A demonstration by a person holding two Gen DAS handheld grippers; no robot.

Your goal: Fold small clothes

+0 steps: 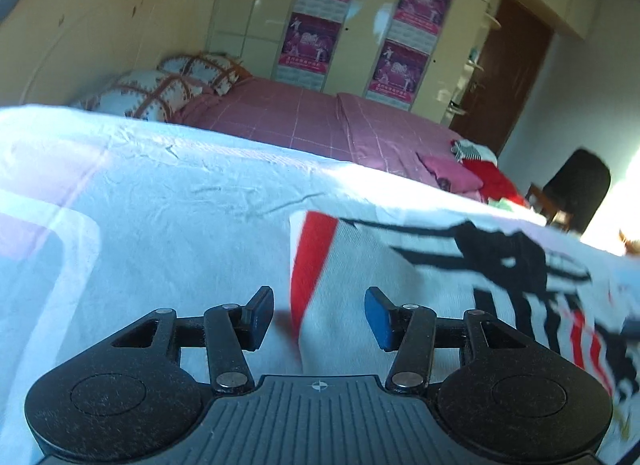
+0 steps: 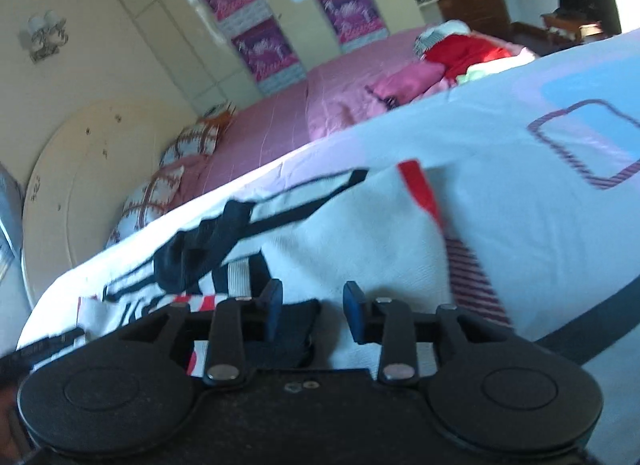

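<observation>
Nearby, on a white sheet [image 1: 168, 201] spread over the working surface, lies a small white garment [image 1: 360, 265] with a red band along one edge and black and red stripes. Starting at the left, the left gripper [image 1: 319, 317] hangs just above the garment's red-banded edge, its two pads parted with cloth below the gap but nothing pinched, so it is released; it seems poised to take that edge for a fold. Moving right, the garment's dark collar bunches in the middle, and the cloth looks half flattened, suggesting the folding is only beginning. At the right side, the right gripper [image 2: 313, 315] sits low over a dark patch of the same garment [image 2: 360, 233], its blue pads apart on either side of the fabric without pressing it, so it too grips nothing. Beyond the sheet, a bed with a pink checked cover [image 1: 304, 113] runs toward patterned pillows [image 1: 152, 93] by a cream headboard. A pile of pink and red clothes [image 2: 452, 57] waits on the bed's far end, probably next in line. Behind stand cream wardrobes bearing purple posters [image 1: 308, 41], a brown door, and a dark chair near a bright window.
</observation>
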